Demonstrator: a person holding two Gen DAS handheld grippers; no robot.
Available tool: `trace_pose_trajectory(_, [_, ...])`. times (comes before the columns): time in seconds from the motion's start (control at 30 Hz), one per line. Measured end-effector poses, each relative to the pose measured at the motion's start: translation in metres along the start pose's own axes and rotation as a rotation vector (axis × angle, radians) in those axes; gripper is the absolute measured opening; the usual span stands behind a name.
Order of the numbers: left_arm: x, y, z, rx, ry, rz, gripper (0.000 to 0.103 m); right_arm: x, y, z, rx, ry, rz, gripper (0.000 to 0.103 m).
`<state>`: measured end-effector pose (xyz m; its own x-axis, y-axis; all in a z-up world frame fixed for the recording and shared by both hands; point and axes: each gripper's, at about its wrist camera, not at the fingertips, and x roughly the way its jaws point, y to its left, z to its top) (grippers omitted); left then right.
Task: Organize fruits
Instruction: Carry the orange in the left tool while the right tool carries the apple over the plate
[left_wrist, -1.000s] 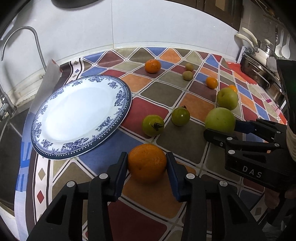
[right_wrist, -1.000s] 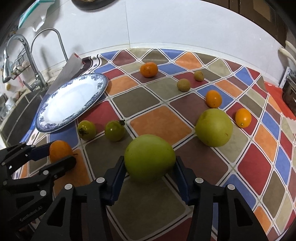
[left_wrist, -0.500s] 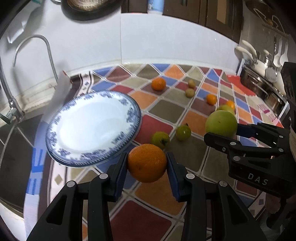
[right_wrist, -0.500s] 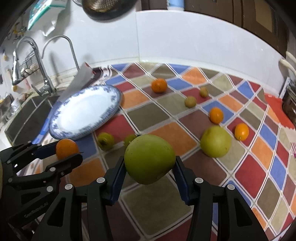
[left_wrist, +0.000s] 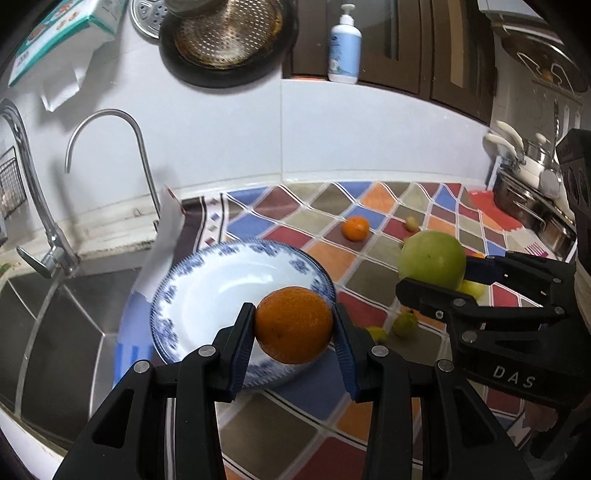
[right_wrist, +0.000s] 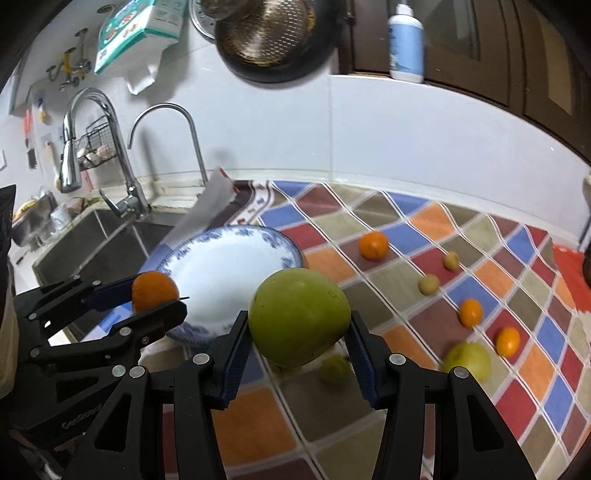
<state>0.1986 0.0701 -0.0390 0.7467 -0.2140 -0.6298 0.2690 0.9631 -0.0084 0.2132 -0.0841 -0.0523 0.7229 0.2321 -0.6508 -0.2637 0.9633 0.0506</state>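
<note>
The left gripper (left_wrist: 294, 325) is clamped on an orange (left_wrist: 294, 324) at the near right rim of the plate (left_wrist: 207, 288), likely for setting down; the right gripper (right_wrist: 298, 317) clamps a green fruit (right_wrist: 298, 316) aloft, just right of the plate.

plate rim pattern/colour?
Blue floral band on a white plate; clearest in the left wrist view.

- The right gripper (right_wrist: 299, 332) clamps a large green fruit (right_wrist: 298, 316) above the patterned cloth (right_wrist: 406, 258).
- At left, the left gripper (right_wrist: 155, 295) grips an orange (right_wrist: 154, 291) over the near rim of the blue-and-white plate (right_wrist: 229, 266).
- Small oranges (right_wrist: 373, 245) and a pale green fruit (right_wrist: 467, 360) lie at right.
</note>
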Motion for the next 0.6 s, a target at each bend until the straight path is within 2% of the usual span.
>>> trace_pose_trajectory(0.33, [0.025,0.044,0.017,0.01,-0.021,0.046,0.041,0.043,0.026,0.033,-0.043,0.029,0.056,0.051])
trace_pose_trajectory(0.6, [0.062,0.073,0.024,-0.011,0.01,0.055,0.041,0.095,0.041,0.055,-0.084,0.1,0.088,0.051])
